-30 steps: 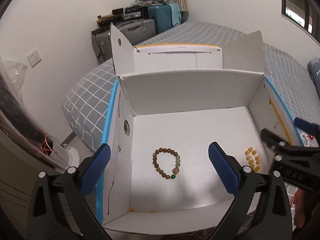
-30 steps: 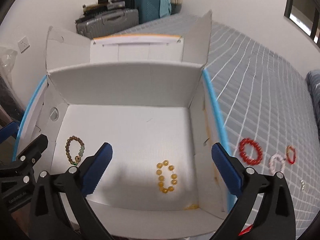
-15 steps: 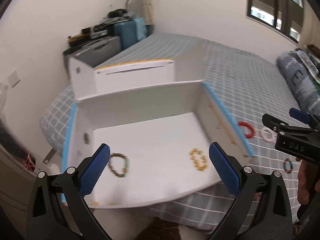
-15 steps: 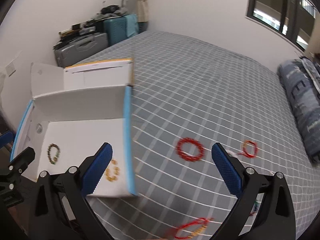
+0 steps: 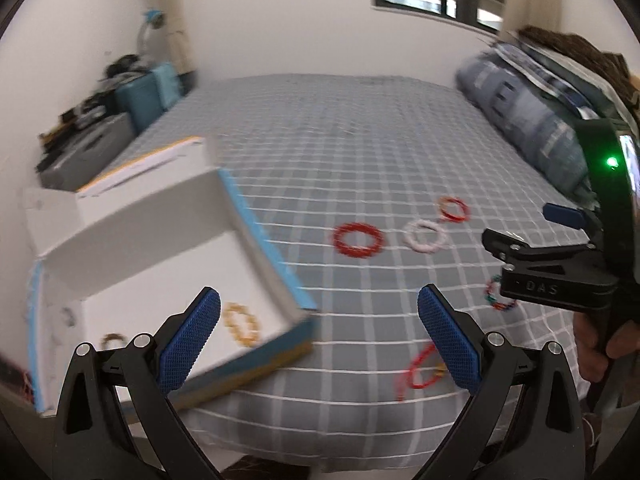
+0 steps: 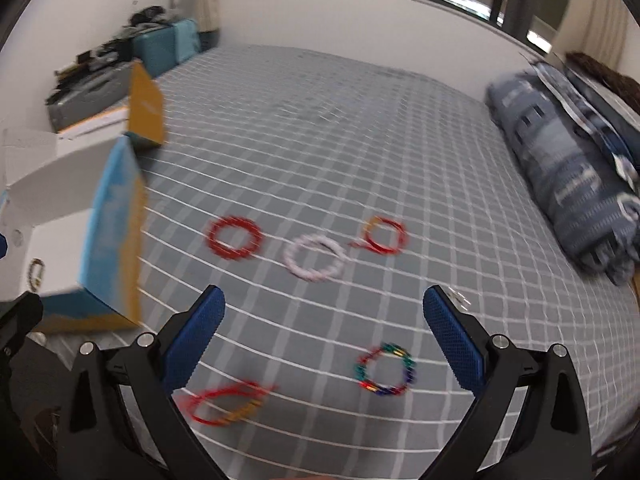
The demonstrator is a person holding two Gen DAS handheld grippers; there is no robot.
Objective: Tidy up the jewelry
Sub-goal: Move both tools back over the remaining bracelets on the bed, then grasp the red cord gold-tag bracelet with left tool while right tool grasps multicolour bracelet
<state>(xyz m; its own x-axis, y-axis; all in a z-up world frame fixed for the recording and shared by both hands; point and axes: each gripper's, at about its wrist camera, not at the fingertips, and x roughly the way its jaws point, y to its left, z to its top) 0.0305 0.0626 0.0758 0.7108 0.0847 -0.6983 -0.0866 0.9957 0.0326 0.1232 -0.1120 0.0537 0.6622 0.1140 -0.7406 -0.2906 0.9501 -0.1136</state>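
Observation:
A white cardboard box [image 5: 168, 256] with blue edges lies open on the grey checked bed, holding a yellow bead bracelet [image 5: 241, 324] and a brown bead bracelet [image 5: 112, 339]. On the bed lie a red bead bracelet [image 6: 234, 237], a white bracelet [image 6: 314, 258], a thin red bangle [image 6: 383, 235], a multicoloured bracelet [image 6: 385, 369] and a red-and-gold cord bracelet [image 6: 226, 402]. My left gripper [image 5: 318, 340] is open and empty, over the box's right edge. My right gripper [image 6: 322, 338] is open and empty above the bed, the multicoloured bracelet between its fingers.
A rolled blue patterned duvet [image 6: 568, 176] lies along the bed's right side. Suitcases [image 6: 120, 68] are stacked against the wall at the far left corner. A box flap [image 6: 146, 108] stands up by the box. The right gripper's body [image 5: 556, 264] shows at the right of the left wrist view.
Both grippers have swung right, away from the box interior and out over the bed. The loose bracelets on the bed have come into view. Both stay open and empty.

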